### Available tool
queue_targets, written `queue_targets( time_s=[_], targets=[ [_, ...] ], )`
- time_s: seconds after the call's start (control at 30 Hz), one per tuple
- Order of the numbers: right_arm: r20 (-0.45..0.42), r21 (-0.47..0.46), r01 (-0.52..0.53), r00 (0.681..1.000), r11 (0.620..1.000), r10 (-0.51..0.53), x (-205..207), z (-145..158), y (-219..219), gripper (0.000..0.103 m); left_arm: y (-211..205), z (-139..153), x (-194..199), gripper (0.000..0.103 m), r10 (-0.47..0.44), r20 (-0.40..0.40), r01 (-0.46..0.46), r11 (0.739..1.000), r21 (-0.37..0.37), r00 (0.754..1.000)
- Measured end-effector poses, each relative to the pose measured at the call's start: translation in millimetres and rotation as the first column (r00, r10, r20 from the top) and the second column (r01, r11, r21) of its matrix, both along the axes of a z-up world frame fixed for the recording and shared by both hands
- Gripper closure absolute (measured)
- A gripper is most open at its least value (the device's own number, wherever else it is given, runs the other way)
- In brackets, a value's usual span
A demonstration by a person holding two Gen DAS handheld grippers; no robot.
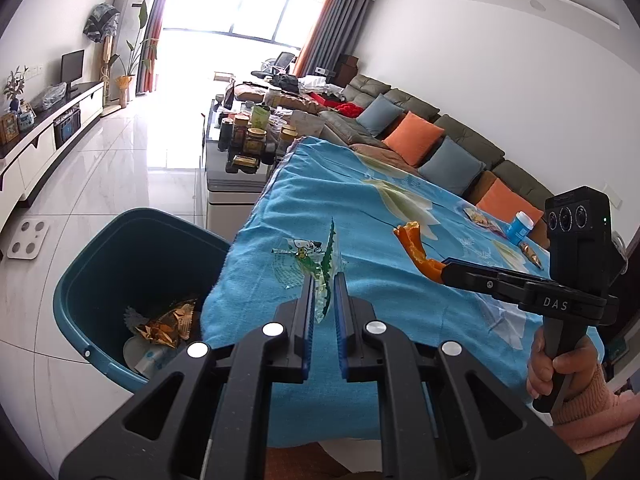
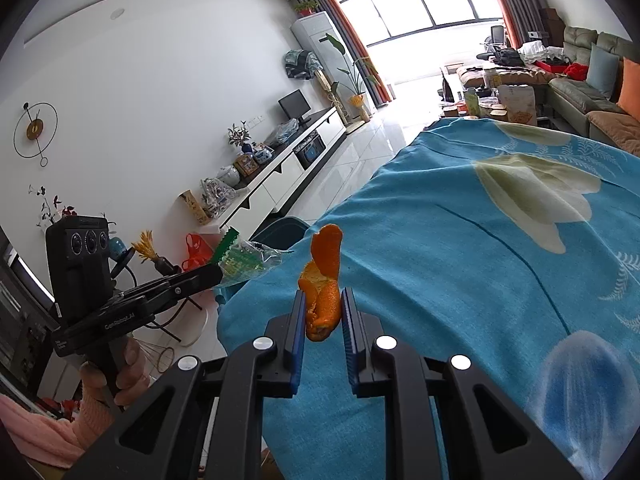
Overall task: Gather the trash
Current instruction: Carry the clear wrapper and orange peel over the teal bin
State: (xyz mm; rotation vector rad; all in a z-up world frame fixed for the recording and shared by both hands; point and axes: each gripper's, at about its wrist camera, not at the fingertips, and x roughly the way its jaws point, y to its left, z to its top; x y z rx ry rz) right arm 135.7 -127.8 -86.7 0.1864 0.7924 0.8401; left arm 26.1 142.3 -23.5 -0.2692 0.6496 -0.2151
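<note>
My left gripper [image 1: 323, 280] is shut on a clear plastic wrapper with green print [image 1: 308, 260], held above the blue cloth near the table's left edge. The same wrapper [image 2: 240, 262] shows in the right wrist view, pinched by the left gripper [image 2: 218, 274]. My right gripper [image 2: 323, 296] is shut on a curled piece of orange peel [image 2: 324, 276], held over the cloth. That peel [image 1: 416, 246] sticks out of the right gripper [image 1: 442, 270] in the left wrist view. A teal trash bin [image 1: 100, 280] stands on the floor left of the table, holding a gold wrapper [image 1: 168, 322].
The blue flowered cloth [image 1: 380, 220] covers the table. At its far right lie a blue-and-white small bottle [image 1: 520, 228] and some wrappers [image 1: 480, 216]. A low table crowded with jars [image 1: 248, 136] stands beyond, a sofa with cushions [image 1: 440, 140] to the right, a white scale [image 1: 28, 238] on the floor.
</note>
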Motion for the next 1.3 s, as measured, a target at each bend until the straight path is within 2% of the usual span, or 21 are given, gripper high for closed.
queue_targets(
  time_s=[1.3],
  targets=[
    [-0.024,0.006,-0.109,0.994,0.994,0.109,8.5,-0.9,54.3,0.087,32.9,3.4,-5.3,0.093,0.117,0.005,-0.117,0.993,0.028,0.993]
  ],
)
